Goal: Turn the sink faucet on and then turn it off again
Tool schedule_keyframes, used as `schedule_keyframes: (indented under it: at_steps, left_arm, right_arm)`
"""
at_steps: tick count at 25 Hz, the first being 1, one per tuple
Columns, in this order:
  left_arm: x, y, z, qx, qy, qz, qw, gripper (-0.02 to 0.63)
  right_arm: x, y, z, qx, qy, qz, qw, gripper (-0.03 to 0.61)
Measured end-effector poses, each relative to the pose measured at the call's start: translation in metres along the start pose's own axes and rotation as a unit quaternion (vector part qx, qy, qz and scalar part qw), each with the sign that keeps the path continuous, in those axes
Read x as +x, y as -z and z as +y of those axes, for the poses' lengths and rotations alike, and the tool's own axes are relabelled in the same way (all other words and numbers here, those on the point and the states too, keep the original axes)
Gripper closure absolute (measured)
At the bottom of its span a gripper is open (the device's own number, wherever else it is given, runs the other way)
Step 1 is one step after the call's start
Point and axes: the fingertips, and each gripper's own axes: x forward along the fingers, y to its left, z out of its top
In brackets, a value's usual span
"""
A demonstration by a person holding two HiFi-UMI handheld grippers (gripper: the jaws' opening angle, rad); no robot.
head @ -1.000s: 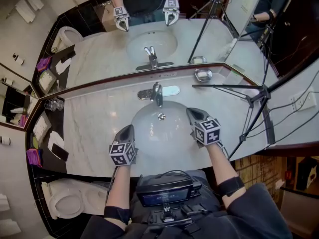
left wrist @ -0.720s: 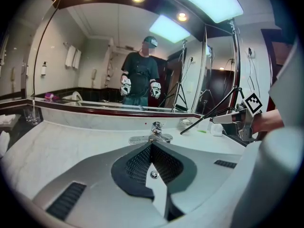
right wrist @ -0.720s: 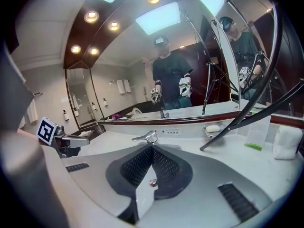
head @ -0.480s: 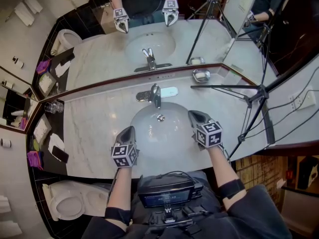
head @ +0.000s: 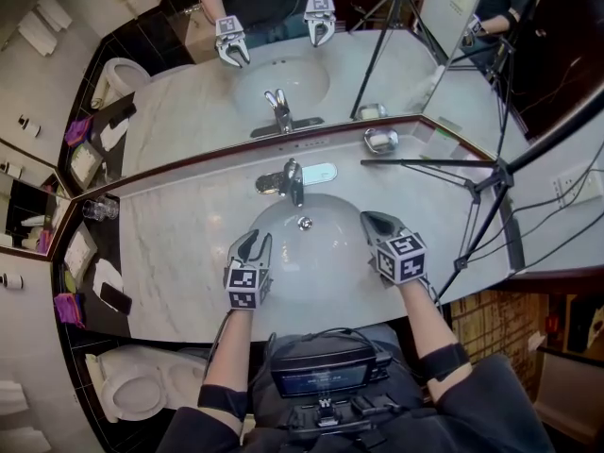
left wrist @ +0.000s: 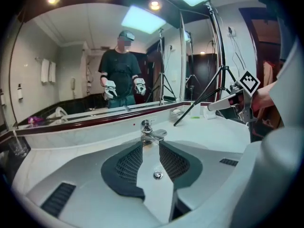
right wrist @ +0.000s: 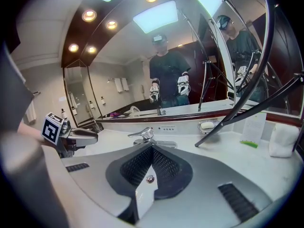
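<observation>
**A:** How much room is there over the sink?

**B:** Plenty. The sink lies open between both grippers. The counter ends at the mirror behind.

**A:** Is anything in the way?

**B:** A tripod stands right of the right gripper, and a soap dish sits by the mirror.

**A:** And the faucet?

**B:** The faucet is at the sink's back rim, ahead of both grippers and untouched. The left gripper has just been opening its jaws, with nothing between them. The right one's jaws are pressed together, empty.

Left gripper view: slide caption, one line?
Left gripper, jaws just opening with nothing between them, points at the faucet beyond the sink drain.
</observation>
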Motion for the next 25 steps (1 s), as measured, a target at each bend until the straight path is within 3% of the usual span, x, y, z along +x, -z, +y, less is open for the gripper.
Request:
schedule_keyframes:
  at_steps: [5,8,10,12,15,17,19,25]
  left_arm:
    - [0.031,-0.007,-0.005,0.093,0.019,0.024,0.9952,0.442]
    - [0.055,-0.003,-0.001,0.176,0.011,0.049,0.9832,0.419]
    - [0.068,-0.008,0.003,0.258,-0.01,0.063,0.9641,0.419]
    - [0.08,-0.017,0.004,0.336,-0.03,0.07,0.939,0.419]
    - [0.099,-0.019,0.003,0.419,-0.035,0.078,0.9039,0.419]
    - [0.111,-0.016,0.003,0.45,-0.031,0.084,0.8884,0.419]
    - [0.122,-0.016,0.005,0.465,-0.029,0.089,0.8803,0.419]
    - [0.148,-0.02,0.008,0.48,-0.021,0.094,0.8719,0.419]
  right_arm:
    - [0.0,0.012,-0.001,0.001,0.001,0.01,1.0,0.56]
    - [-0.001,0.021,-0.002,0.003,0.003,0.017,1.0,0.559]
    - [-0.003,0.026,-0.003,0.004,0.004,0.021,1.0,0.56]
    - [-0.005,0.031,-0.004,0.005,0.005,0.025,1.0,0.56]
    - [-0.007,0.039,-0.006,0.006,0.009,0.03,1.0,0.559]
    - [-0.009,0.044,-0.007,0.009,0.012,0.032,0.999,0.56]
    - [-0.011,0.048,-0.009,0.012,0.015,0.033,0.999,0.56]
    - [-0.019,0.06,-0.016,0.015,0.028,0.039,0.999,0.559]
